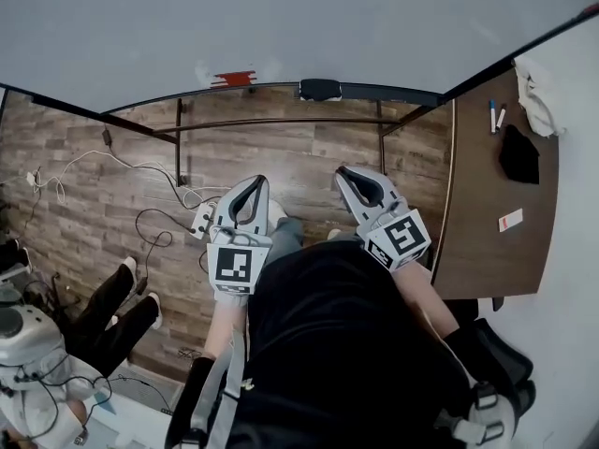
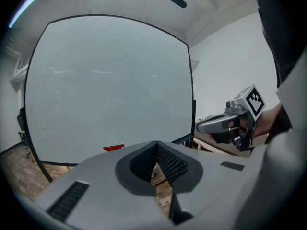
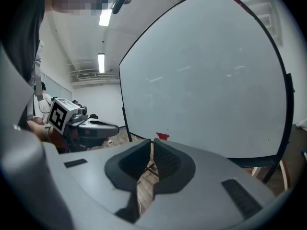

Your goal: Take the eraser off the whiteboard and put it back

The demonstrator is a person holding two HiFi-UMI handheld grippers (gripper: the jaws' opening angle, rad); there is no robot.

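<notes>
The eraser (image 1: 234, 78) is a small red block stuck low on the whiteboard (image 1: 281, 26), just above its bottom rail. It also shows as the red eraser (image 2: 113, 148) in the left gripper view and the red eraser (image 3: 162, 136) in the right gripper view. My left gripper (image 1: 257, 181) and right gripper (image 1: 343, 171) are held side by side in front of the board, well short of it. Both are shut with nothing between their pads. The left gripper's tips (image 2: 156, 145) and the right gripper's tips (image 3: 151, 143) both point toward the board's lower edge.
A dark object (image 1: 320, 89) sits on the board's bottom rail. A brown table (image 1: 477, 251) at the right carries markers (image 1: 493, 115), a black cloth (image 1: 518, 154) and a white cloth (image 1: 535, 96). Cables (image 1: 140, 185) lie on the wood floor. A person's legs (image 1: 117, 311) show at the lower left.
</notes>
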